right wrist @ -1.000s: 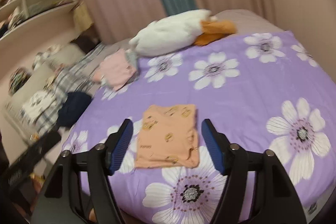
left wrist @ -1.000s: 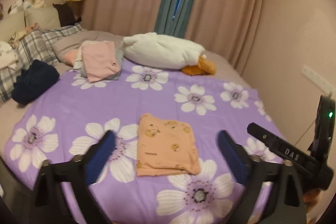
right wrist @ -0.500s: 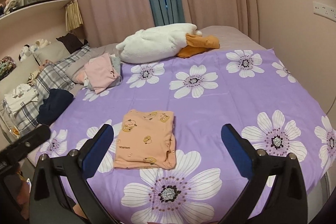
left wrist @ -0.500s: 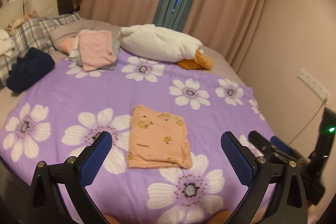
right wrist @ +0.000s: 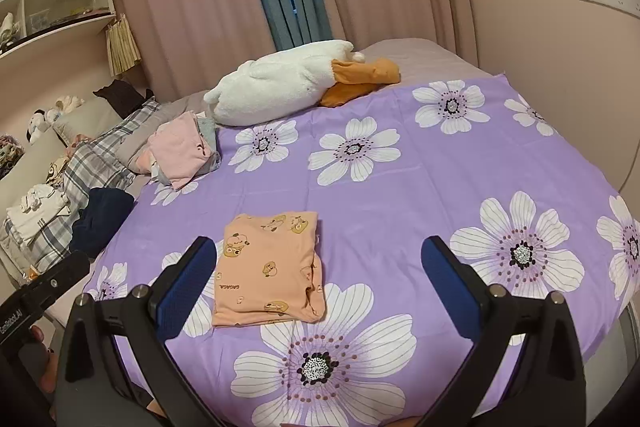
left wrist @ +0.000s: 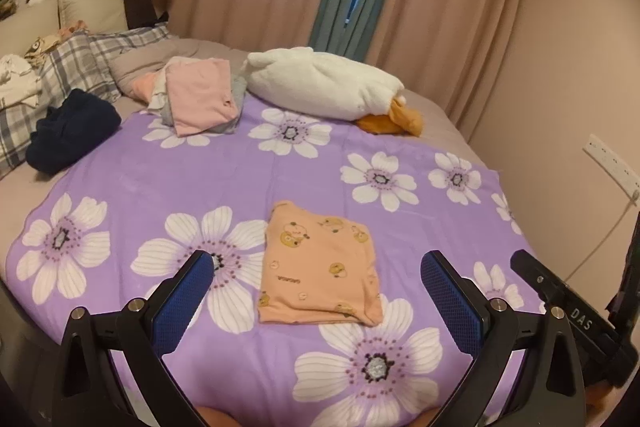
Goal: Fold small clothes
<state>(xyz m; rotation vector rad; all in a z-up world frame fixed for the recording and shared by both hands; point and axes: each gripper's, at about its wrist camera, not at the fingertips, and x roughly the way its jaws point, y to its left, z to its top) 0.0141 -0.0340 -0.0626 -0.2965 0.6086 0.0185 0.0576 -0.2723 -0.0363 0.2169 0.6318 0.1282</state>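
Observation:
A small peach garment with bear prints (left wrist: 320,265) (right wrist: 270,267) lies folded flat on the purple flowered sheet (left wrist: 200,187) (right wrist: 400,187) near the bed's front. My left gripper (left wrist: 316,301) hangs open above the sheet, nothing between its blue pads (left wrist: 182,307). My right gripper (right wrist: 318,291) is open wide as well, empty, with the garment seen between and beyond its pads (right wrist: 448,287). Neither gripper touches the cloth. The right gripper's black body (left wrist: 576,311) shows at the left wrist view's right edge.
A pile of folded pink and grey clothes (left wrist: 200,95) (right wrist: 184,151) sits at the far left of the sheet. A white and orange plush pillow (left wrist: 320,85) (right wrist: 288,83), a dark blue garment (left wrist: 72,131), plaid pillows (left wrist: 72,67), curtains and a wall bound the bed.
Both grippers drew back a little from the folded peach garment, and the right one's jaws spread wider. The garment itself lies as before.

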